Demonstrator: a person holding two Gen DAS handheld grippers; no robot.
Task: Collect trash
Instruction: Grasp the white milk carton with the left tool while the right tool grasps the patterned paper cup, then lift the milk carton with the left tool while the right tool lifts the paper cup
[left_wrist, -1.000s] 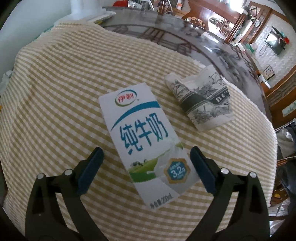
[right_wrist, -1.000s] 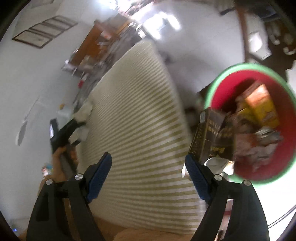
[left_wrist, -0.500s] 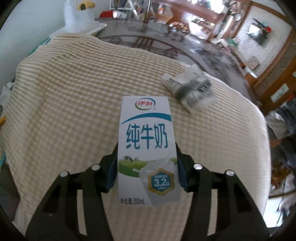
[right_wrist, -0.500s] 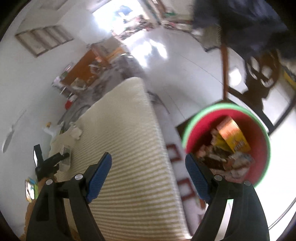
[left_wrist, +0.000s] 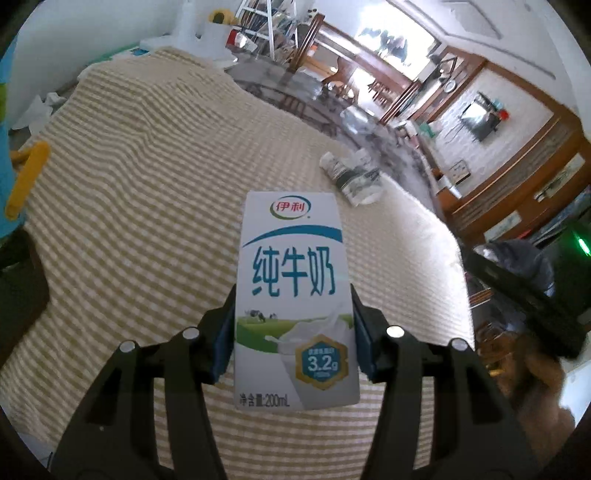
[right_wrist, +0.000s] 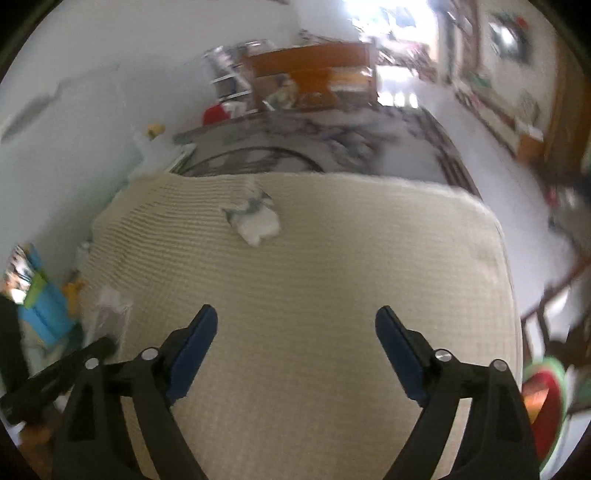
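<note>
Now that the left gripper (left_wrist: 293, 332) has clamped its blue pads onto the lower flanks of the milk carton (left_wrist: 293, 306), the carton no longer lies flat on the checked cloth (left_wrist: 147, 206) as it did a second ago; it hangs above the cloth, printed face toward the camera, so the pick-up looks done and the carry to the bin is what remains for it. The right gripper (right_wrist: 295, 354) has swung away from the red bin with the green rim (right_wrist: 546, 406), which a second ago filled the right half of its view and now shows only as a sliver at the lower right edge. Its jaws have just been opening further and stand wide apart with nothing between them, pointed down at the cloth-covered surface (right_wrist: 388, 155).

By count: one milk carton, held; one crumpled printed wrapper (right_wrist: 255, 218), lying on the cloth beyond the carton and near the cloth's far edge; one bin, already holding several pieces of rubbish. Judging from this, the wrapper is the only loose piece left on the cloth, and the empty right gripper is facing it, well short of it.
</note>
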